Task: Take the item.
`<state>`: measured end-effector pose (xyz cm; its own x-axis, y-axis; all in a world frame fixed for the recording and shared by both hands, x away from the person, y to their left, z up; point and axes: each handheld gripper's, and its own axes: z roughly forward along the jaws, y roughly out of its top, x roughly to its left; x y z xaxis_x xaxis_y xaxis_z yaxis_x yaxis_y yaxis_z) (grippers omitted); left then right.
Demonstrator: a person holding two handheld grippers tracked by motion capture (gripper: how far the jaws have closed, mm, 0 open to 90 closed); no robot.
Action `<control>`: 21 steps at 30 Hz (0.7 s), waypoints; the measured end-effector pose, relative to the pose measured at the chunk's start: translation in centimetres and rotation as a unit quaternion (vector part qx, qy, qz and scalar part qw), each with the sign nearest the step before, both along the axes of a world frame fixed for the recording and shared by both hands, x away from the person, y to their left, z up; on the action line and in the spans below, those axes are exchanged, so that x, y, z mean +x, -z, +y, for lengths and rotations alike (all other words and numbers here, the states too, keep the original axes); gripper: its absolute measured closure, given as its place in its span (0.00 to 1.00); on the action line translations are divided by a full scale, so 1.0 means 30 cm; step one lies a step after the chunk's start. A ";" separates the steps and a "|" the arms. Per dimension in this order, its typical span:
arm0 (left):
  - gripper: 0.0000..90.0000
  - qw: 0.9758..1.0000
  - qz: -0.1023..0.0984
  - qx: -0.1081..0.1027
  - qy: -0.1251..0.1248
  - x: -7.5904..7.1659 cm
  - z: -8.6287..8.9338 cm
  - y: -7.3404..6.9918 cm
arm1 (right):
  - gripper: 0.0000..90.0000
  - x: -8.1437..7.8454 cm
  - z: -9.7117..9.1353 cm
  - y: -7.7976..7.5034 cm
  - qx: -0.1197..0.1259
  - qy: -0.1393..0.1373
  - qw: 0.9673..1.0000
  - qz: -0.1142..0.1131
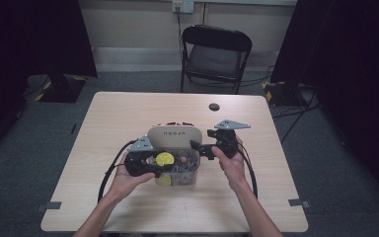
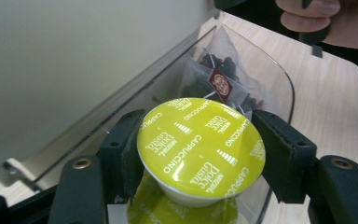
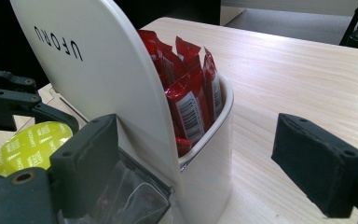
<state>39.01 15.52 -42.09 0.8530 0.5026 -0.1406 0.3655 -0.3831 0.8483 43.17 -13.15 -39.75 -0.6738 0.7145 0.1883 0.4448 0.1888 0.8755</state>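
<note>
A yellow-green coffee capsule [image 2: 200, 144] with "Cappuccino" printed on its lid is clamped by its rim between the two black jaws of my left gripper [image 2: 200, 156]. It hangs just over the clear front compartment [image 2: 279, 79] of a white organiser box [image 1: 173, 134]. In the high view the capsule [image 1: 165, 158] sits at the tip of the left gripper [image 1: 164, 161]. My right gripper [image 3: 200, 168] stands open at the box's right side, its jaws astride the white wall [image 3: 209, 154] without touching it. In the high view the right gripper [image 1: 197, 147] is level with the raised lid.
Red sachets [image 3: 191, 88] stand in the white rear compartment behind the raised lid [image 3: 98, 70]. Tea bags [image 2: 219, 81] and another yellow capsule [image 2: 168, 207] lie in the clear part. A round black disc [image 1: 214, 106] lies farther back on the table [image 1: 123, 113]. A folding chair [image 1: 214, 52] stands beyond it.
</note>
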 end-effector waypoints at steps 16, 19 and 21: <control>0.42 1.000 0.009 -0.011 0.001 0.001 0.004 0.001 | 0.16 -0.002 0.000 0.001 -0.001 0.001 1.000 0.001; 0.42 1.000 0.011 -0.013 -0.001 0.001 0.005 0.001 | 0.16 -0.001 0.000 0.001 0.000 0.001 1.000 0.001; 0.42 1.000 0.013 -0.014 0.000 0.001 0.007 0.000 | 0.16 -0.001 0.000 0.001 0.000 0.001 1.000 0.002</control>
<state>39.03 15.73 -42.09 0.8489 0.4981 -0.1766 0.3871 -0.3586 0.8495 43.13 -13.16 -39.78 -0.6719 0.7158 0.1903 0.4481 0.1884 0.8739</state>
